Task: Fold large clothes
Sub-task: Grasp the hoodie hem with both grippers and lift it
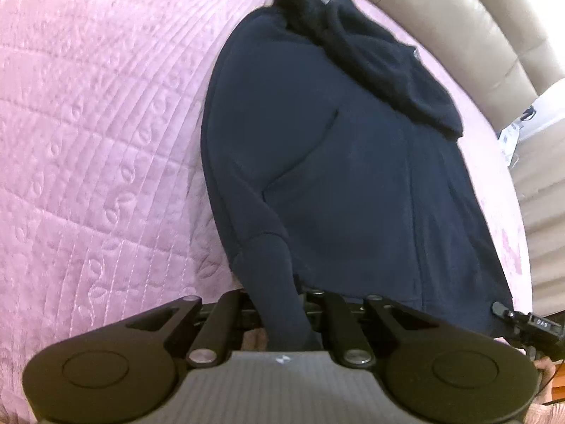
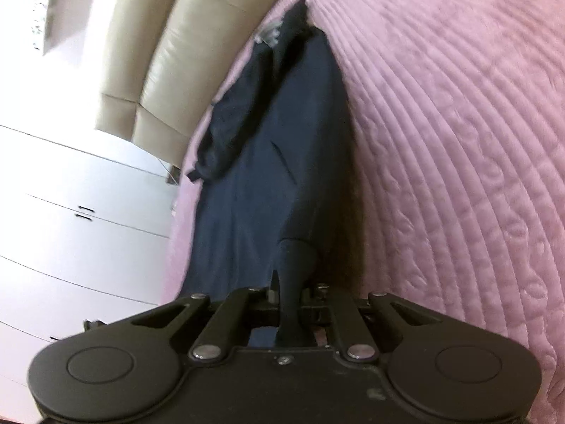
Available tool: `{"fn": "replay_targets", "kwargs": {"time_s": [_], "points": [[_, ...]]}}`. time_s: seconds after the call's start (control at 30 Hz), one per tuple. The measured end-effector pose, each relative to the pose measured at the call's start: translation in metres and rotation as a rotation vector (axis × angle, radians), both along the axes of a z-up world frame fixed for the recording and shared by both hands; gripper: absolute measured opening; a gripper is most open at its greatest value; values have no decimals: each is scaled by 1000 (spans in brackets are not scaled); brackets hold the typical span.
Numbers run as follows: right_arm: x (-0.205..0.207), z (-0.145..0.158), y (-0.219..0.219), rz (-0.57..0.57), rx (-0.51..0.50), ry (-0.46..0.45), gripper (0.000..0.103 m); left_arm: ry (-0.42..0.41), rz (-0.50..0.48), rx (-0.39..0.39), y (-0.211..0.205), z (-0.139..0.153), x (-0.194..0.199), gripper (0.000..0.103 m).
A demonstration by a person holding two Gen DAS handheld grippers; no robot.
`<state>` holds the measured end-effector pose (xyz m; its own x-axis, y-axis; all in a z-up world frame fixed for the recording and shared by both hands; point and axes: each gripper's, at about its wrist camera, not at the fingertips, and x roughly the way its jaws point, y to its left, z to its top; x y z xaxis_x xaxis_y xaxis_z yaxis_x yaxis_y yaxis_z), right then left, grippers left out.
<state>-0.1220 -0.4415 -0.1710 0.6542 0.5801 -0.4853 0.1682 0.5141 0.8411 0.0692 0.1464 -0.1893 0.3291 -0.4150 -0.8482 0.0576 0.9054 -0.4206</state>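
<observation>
I'm pinching hem folds in both claws, left claw (image 1: 282,318) & right claw (image 2: 287,304), dark coat (image 1: 339,176) lying on pink bedspread (image 1: 88,123). Soft, floppy, prob heavy; hem corners suiting best.

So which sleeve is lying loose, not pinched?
The far sleeve, draped across the jacket's top near the headboard; the near sleeve is pinched in the left gripper.
</observation>
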Motion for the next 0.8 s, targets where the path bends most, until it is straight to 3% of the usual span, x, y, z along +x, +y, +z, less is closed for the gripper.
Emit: {"fn": "replay_targets", "kwargs": {"time_s": [0.47,0.7,0.8], "points": [[28,64,0,-93,34,-186,9,-372,20,38,-27,80,-14,7],[43,96,-2,-123,26,-254,9,-486,64,-15,-27,108,-7,6],[56,106,-3,-137,39,-282,9,-510,114,-71,-16,115,-1,6]]}}
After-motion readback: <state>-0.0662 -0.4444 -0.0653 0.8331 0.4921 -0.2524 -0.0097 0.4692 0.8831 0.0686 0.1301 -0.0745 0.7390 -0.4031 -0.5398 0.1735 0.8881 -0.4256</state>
